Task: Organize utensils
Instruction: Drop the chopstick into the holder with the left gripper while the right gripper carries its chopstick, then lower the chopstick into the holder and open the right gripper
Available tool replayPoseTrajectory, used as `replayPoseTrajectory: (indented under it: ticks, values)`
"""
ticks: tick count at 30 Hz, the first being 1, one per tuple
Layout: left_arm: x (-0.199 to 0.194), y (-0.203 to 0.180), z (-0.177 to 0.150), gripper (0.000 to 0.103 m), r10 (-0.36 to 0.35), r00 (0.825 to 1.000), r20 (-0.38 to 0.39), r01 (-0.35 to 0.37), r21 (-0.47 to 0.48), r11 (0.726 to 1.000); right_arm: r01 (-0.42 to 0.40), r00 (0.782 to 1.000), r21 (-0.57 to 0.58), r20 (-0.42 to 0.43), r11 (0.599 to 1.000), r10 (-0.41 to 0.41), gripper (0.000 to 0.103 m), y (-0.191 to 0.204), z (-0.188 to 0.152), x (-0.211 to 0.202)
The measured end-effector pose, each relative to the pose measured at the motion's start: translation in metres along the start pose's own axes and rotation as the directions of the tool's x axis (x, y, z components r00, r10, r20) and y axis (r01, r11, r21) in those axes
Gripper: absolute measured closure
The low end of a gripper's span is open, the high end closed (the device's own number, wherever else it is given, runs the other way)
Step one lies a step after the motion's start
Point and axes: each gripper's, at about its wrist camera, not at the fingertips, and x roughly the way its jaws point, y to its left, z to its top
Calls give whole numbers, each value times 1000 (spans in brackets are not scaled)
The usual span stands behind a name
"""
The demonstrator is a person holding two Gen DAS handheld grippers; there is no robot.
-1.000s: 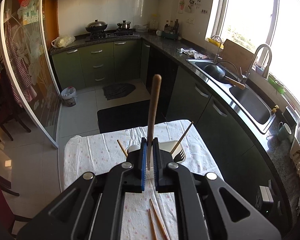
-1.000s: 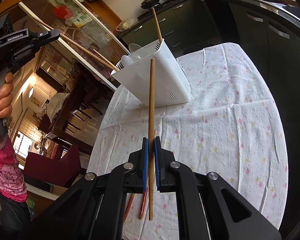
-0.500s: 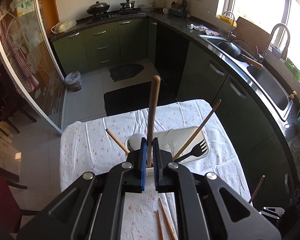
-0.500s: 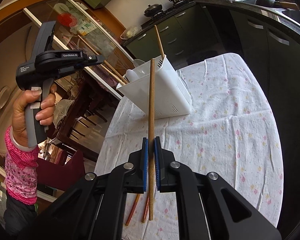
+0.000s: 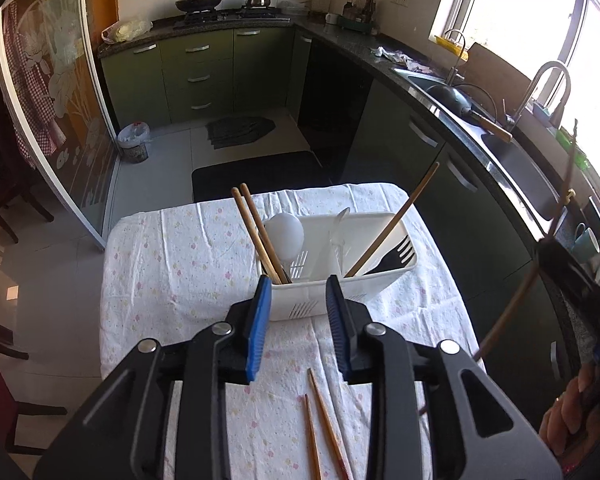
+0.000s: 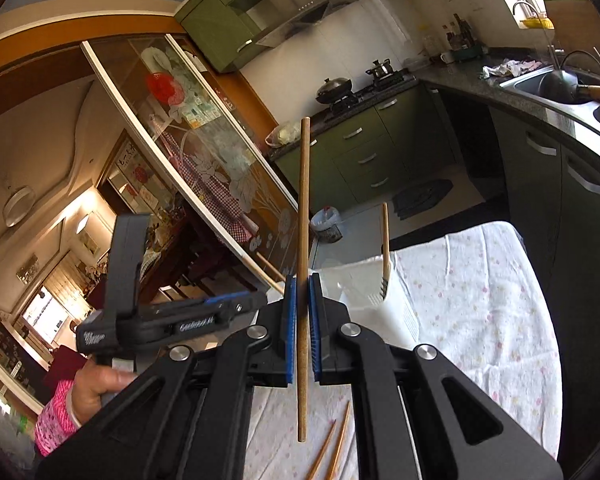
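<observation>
The white plastic utensil caddy (image 5: 342, 280) on the cloth-covered counter (image 5: 172, 264) already holds two wooden chopsticks (image 5: 260, 236), a third (image 5: 392, 220), a white spoon (image 5: 286, 232) and a black fork (image 5: 396, 254). The left tongs (image 5: 296, 320) gape wide, empty, just short of it. The right tongs (image 6: 302, 330) pinch one long wooden chopstick (image 6: 303, 216) upright, and a loose reddish pair (image 5: 320, 424) lies uncollected, so I judge the task over halfway.

Window (image 5: 512, 12) glare; edges warped, perhaps blurred.
</observation>
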Motion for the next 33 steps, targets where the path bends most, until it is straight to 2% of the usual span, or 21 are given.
replayPoseTrajectory:
  ticks: [2,6,8,12,14,19,25,33]
  values:
    - [-20,4,-16,67,-10,999,35,9,8,1000,16,999,-6,46,1000,-15,96,3,16,11]
    - [-45,8,-54,67,-4,998,61,1,59,998,72,989,-15,127,997,-70,96,6,40,33]
    - [-48,12,-71,67,-8,999,32,6,64,998,109,982,-27,159,994,-103,96,6,45,44]
    - [-40,21,-96,67,-63,995,-80,66,32,997,193,960,-73,219,979,-173,96,8,48,62]
    - [-37,22,-106,67,-68,992,-107,72,36,997,220,955,-97,223,971,-194,96,5,44,73]
    - [-32,21,-121,67,-67,991,-117,74,52,996,259,952,-143,204,955,-227,96,-4,18,96]
    - [-23,16,-127,67,-74,985,-155,84,56,995,240,959,-195,200,951,-201,96,-12,-20,109]
    - [-16,11,-130,67,-66,983,-172,78,64,995,268,952,-277,221,923,-210,95,-12,-55,114]
